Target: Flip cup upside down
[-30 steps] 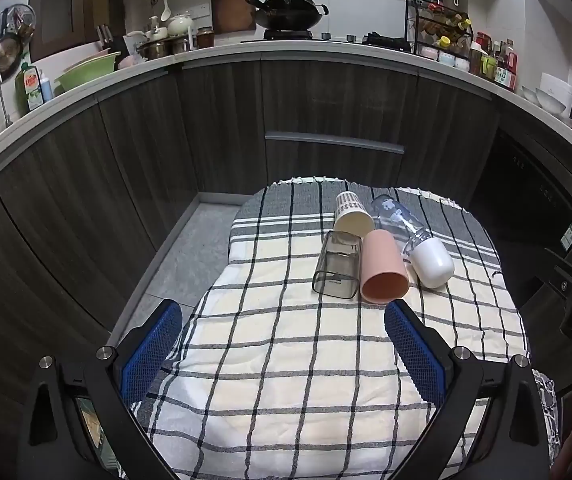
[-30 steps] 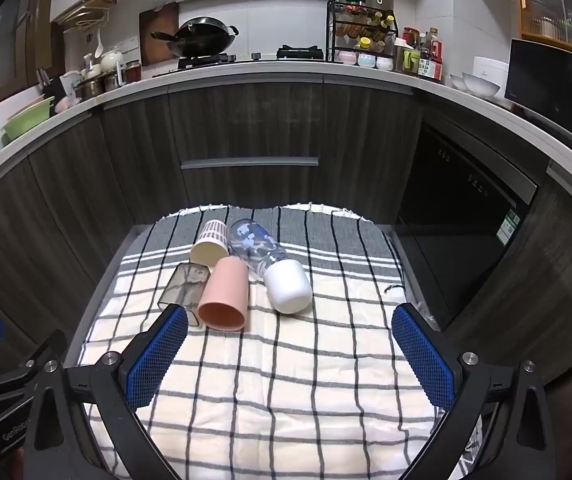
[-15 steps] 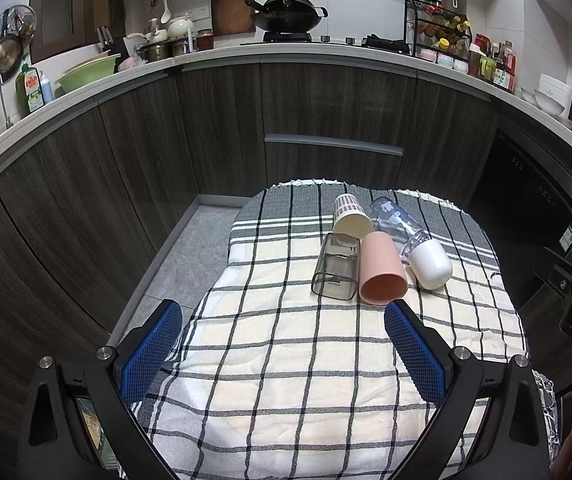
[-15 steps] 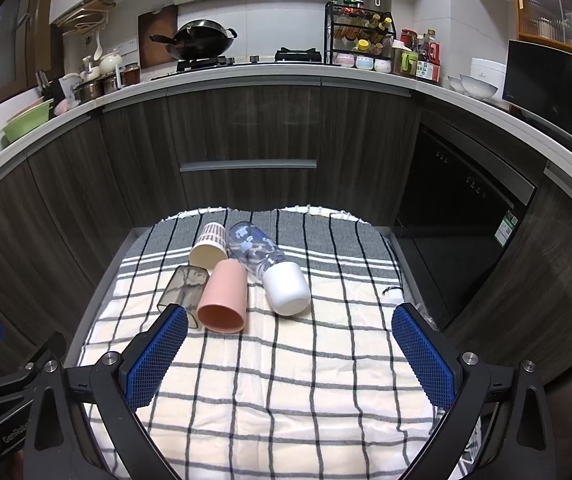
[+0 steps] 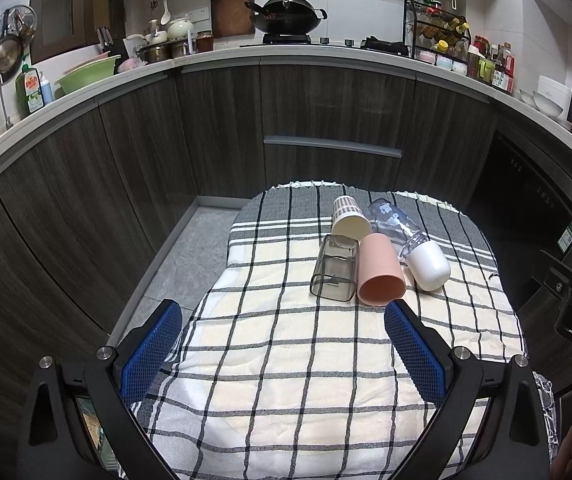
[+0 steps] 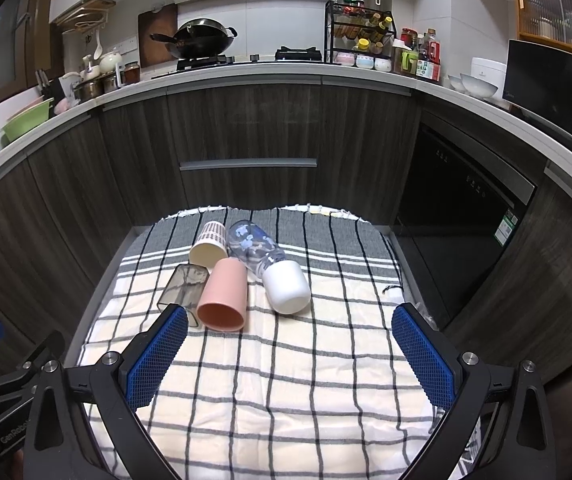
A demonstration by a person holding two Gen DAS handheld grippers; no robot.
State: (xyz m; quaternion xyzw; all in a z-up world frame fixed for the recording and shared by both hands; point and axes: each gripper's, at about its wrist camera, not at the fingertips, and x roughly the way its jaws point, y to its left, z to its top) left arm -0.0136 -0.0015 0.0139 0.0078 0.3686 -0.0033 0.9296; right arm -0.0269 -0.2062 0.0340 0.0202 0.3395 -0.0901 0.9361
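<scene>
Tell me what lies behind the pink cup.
Behind the pink cup lie a cream patterned cup and a clear bottle. Their contact points are hidden.

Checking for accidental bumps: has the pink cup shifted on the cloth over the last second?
No. The pink cup lies where it did, against the clear square cup and the same cloth stripes.

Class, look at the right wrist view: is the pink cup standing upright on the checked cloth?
No, the pink cup lies on its side, its open mouth facing the camera.
</scene>
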